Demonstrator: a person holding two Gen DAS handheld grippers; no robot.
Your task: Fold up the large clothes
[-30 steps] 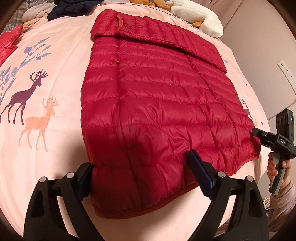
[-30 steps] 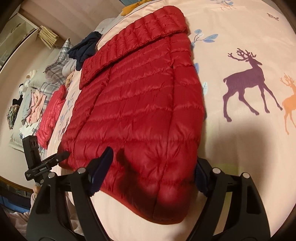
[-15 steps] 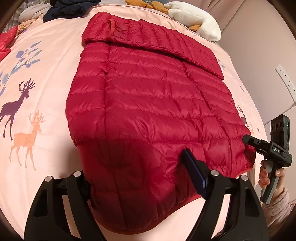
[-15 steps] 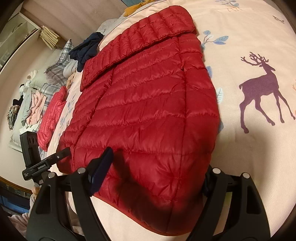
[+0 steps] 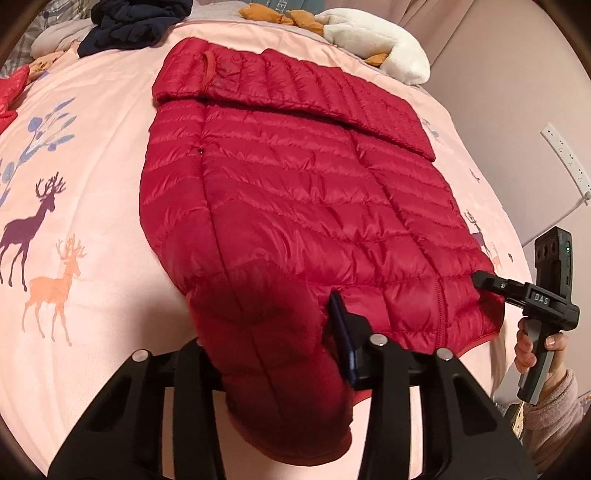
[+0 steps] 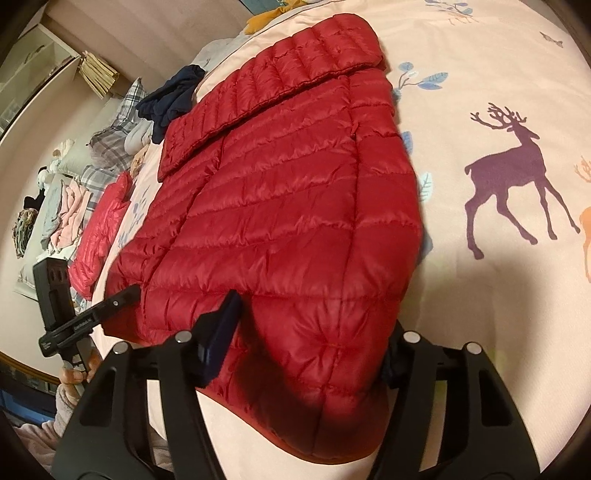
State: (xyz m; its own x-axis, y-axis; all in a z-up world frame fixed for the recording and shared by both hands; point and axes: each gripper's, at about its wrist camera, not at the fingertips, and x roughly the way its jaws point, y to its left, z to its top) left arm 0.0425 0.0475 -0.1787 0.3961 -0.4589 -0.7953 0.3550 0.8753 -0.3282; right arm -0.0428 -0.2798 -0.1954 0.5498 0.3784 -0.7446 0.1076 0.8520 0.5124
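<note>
A red quilted down jacket [image 5: 295,206] lies flat on the pink deer-print bedspread [image 5: 92,155], with its top part folded across the far end. My left gripper [image 5: 273,343] straddles the near left hem corner. Its jaws are closing, the blue pad [image 5: 343,332] presses into the bunched fabric, and the other finger is hidden behind the fabric. My right gripper [image 6: 306,347] is closing on the other hem corner of the jacket [image 6: 288,206]. One pad [image 6: 221,332] dents the padding, while the other is half hidden under the edge. Each gripper also shows in the other's view: the right gripper [image 5: 484,282] and the left gripper [image 6: 125,295].
A navy garment [image 5: 136,26], a white plush blanket [image 5: 376,40] and orange cloth lie at the bed's far end. Another red garment [image 6: 99,236], plaid pillows [image 6: 114,129] and folded clothes are on the left. A wall with a socket strip [image 5: 565,162] runs along the right. The person's hands hold both handles.
Both grippers' jaws have narrowed on the hem corners, the left much more. The jacket's near edge has gone from lying flat to being bunched and puffed between the fingers.
</note>
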